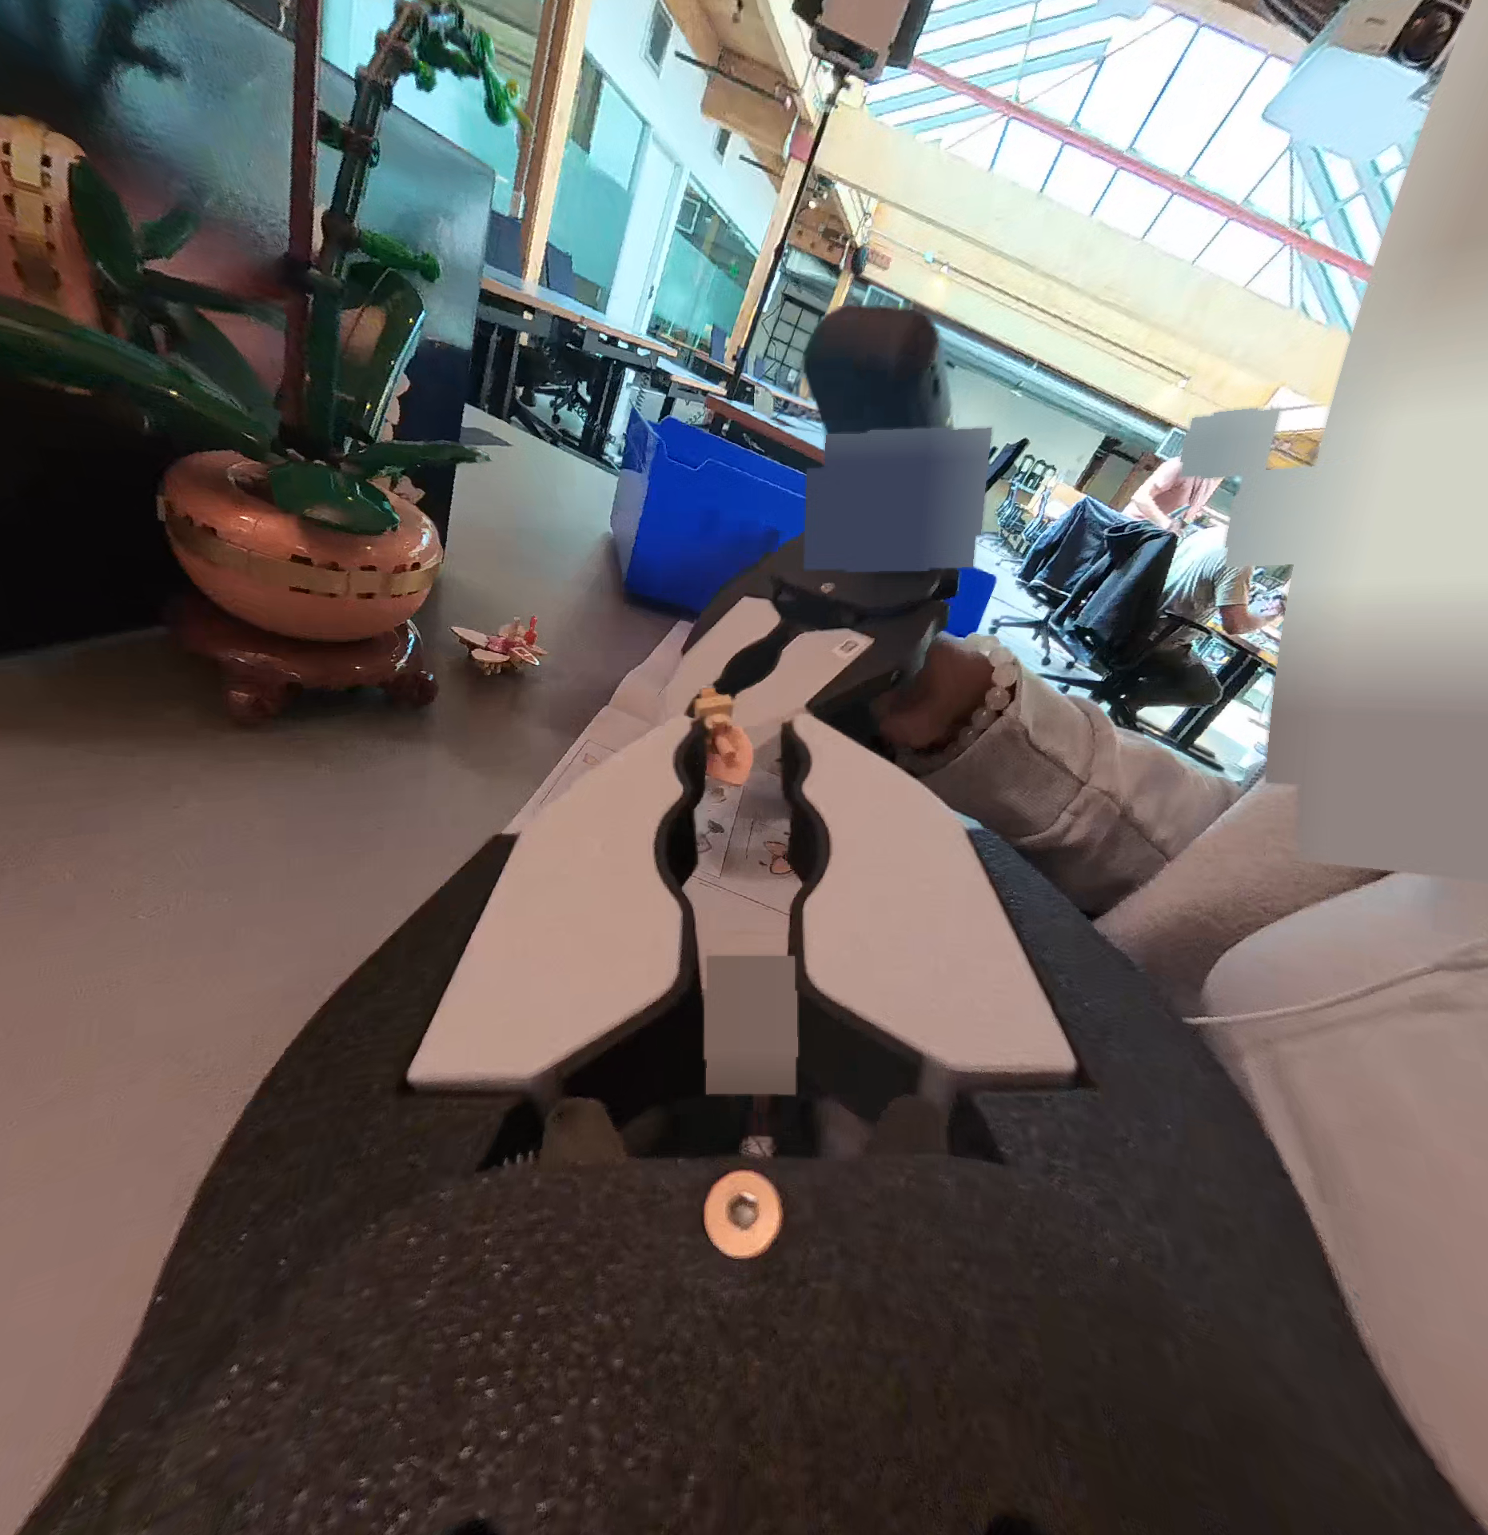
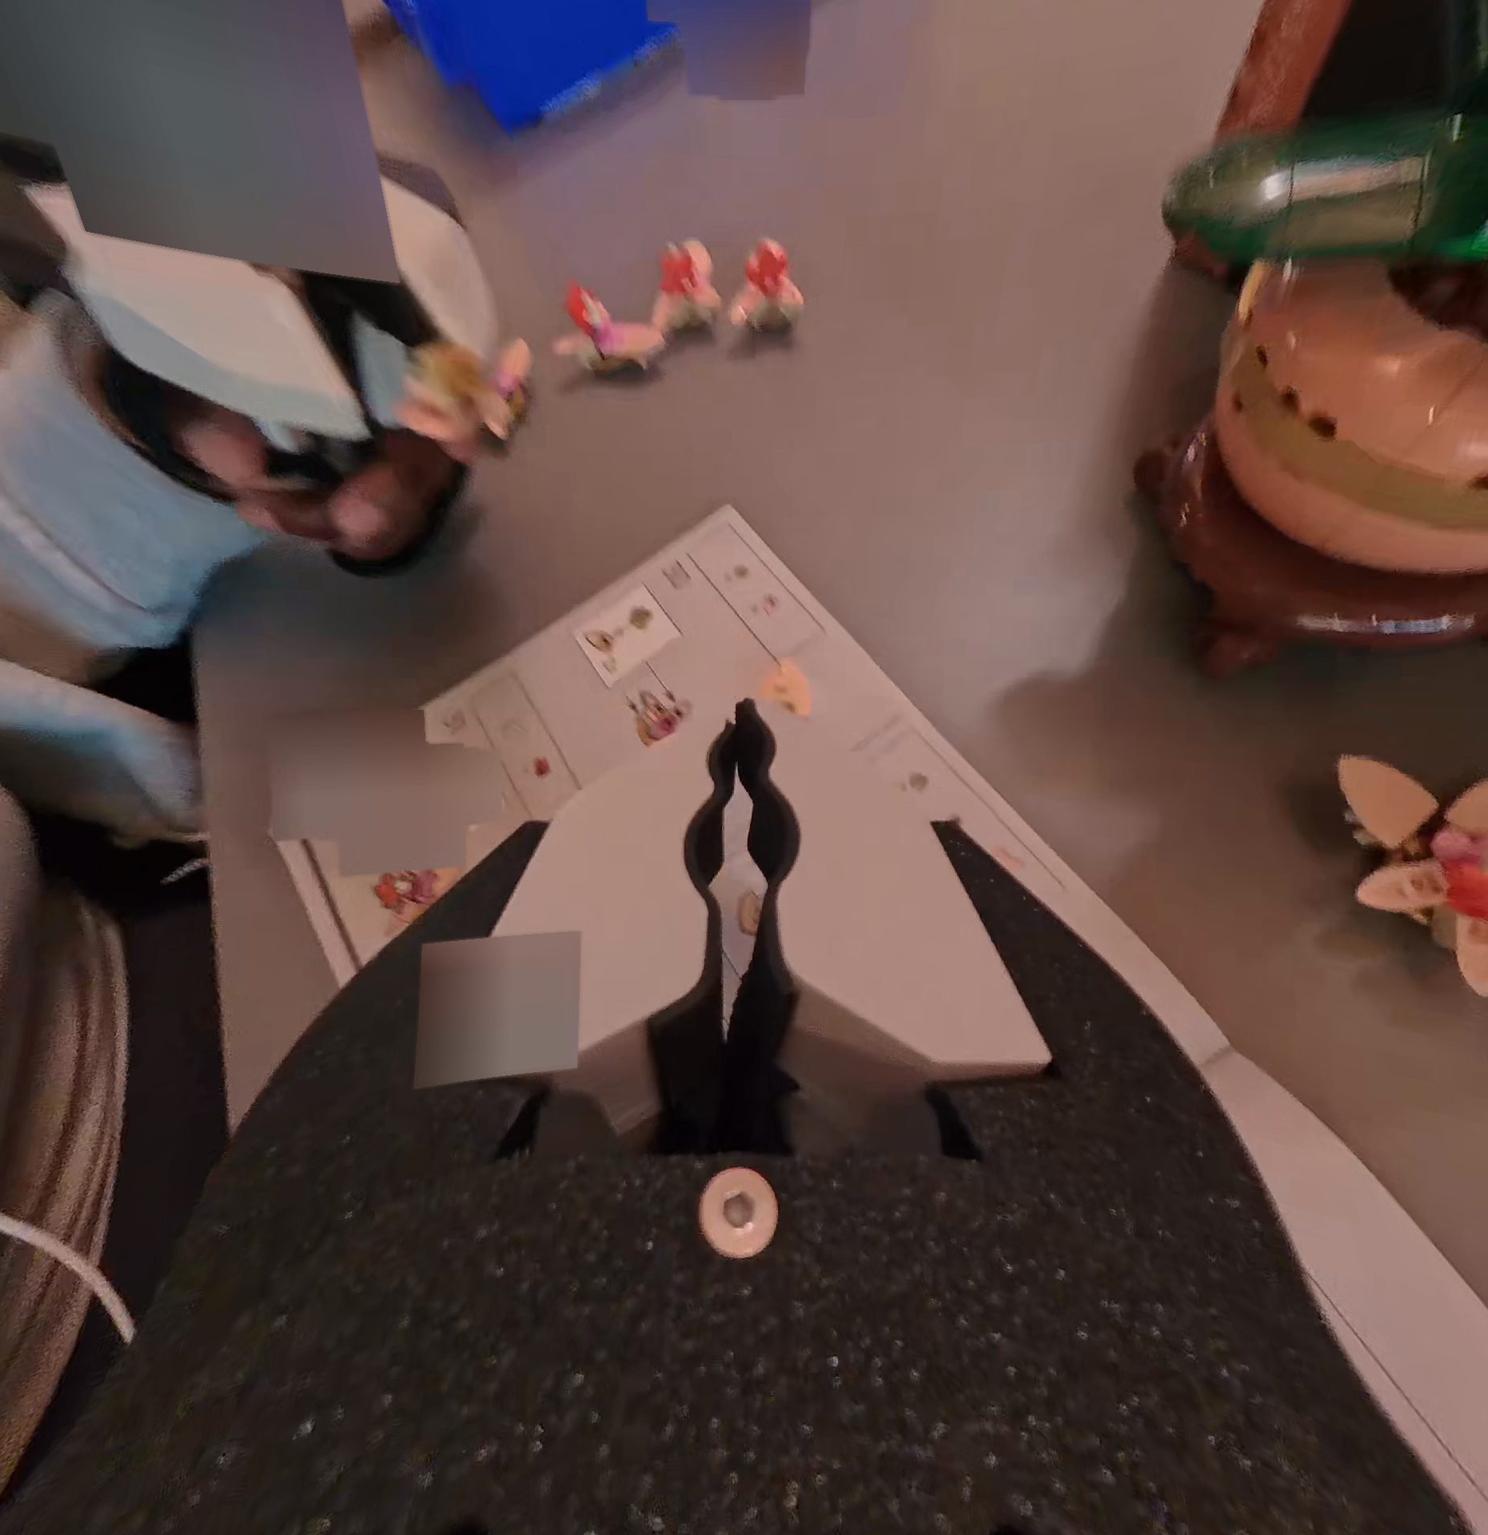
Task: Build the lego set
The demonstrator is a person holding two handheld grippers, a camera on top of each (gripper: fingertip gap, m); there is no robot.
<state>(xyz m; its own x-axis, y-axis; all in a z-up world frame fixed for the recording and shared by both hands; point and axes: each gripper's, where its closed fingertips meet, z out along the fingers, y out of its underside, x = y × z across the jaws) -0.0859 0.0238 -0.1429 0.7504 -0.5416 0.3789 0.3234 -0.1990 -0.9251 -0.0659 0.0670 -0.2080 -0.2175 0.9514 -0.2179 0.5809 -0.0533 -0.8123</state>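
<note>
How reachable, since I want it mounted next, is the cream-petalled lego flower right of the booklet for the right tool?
Probably yes: the cream-petalled lego flower lies on grey table, nothing between. The right tool looks shut on a small tan lego piece, though, to release first.

The potted lego plant point(image 1: 300, 532) runs off the left wrist view at 9 o'clock, its leaves soft with blur; in the right wrist view the 3 o'clock edge cuts its pot. The lego flower point(image 2: 1446, 868) at 3 o'clock there is clipped too. The right gripper point(image 2: 744, 723) covers part of the instruction sheet point(image 2: 641, 648). At 10 o'clock, the left gripper point(image 2: 391, 390) and its small lego piece point(image 2: 466, 394) are smeared; its grip cannot be judged there.
</note>
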